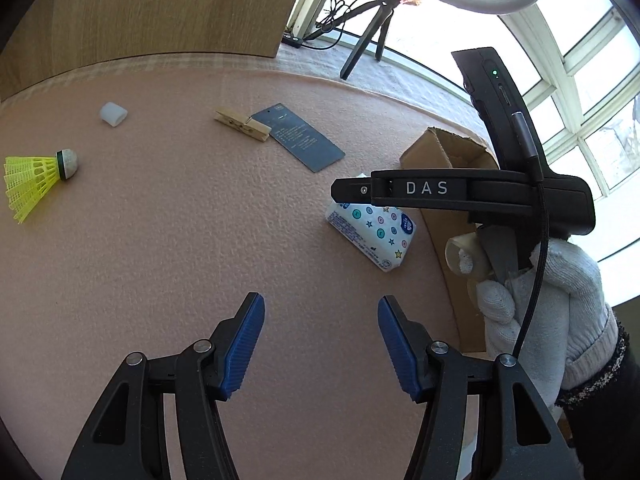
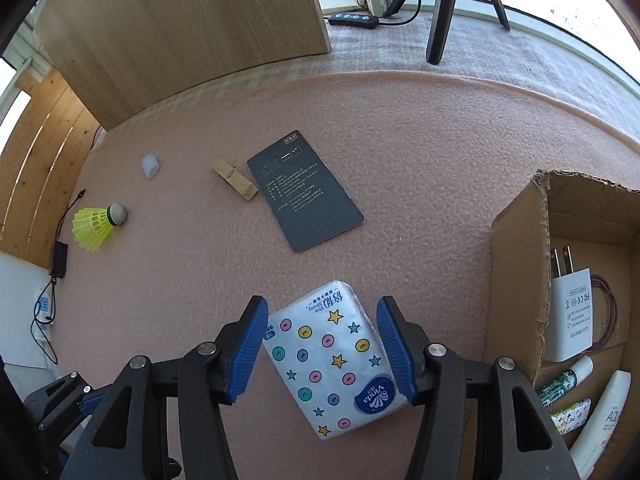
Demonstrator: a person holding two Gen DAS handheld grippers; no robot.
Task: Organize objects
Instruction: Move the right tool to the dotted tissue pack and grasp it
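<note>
You're mid-pick: right gripper (image 2: 322, 344) jaws open astride tissue pack (image 2: 332, 356), prob. not touching yet. Next: squeeze, lift, move to box (image 2: 516, 264). Left gripper (image 1: 321, 340) open, idle.

Star-patterned tissue pack (image 2: 334, 360) flat on pink mat, beside cardboard box (image 2: 516, 264).

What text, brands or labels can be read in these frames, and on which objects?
"DAS": right hand-held gripper.
"Vinda": tissue pack; its other print is too small.
"AQU", cut off: white tube in the cardboard box.
Dark card and white charger: print unreadable.
</note>
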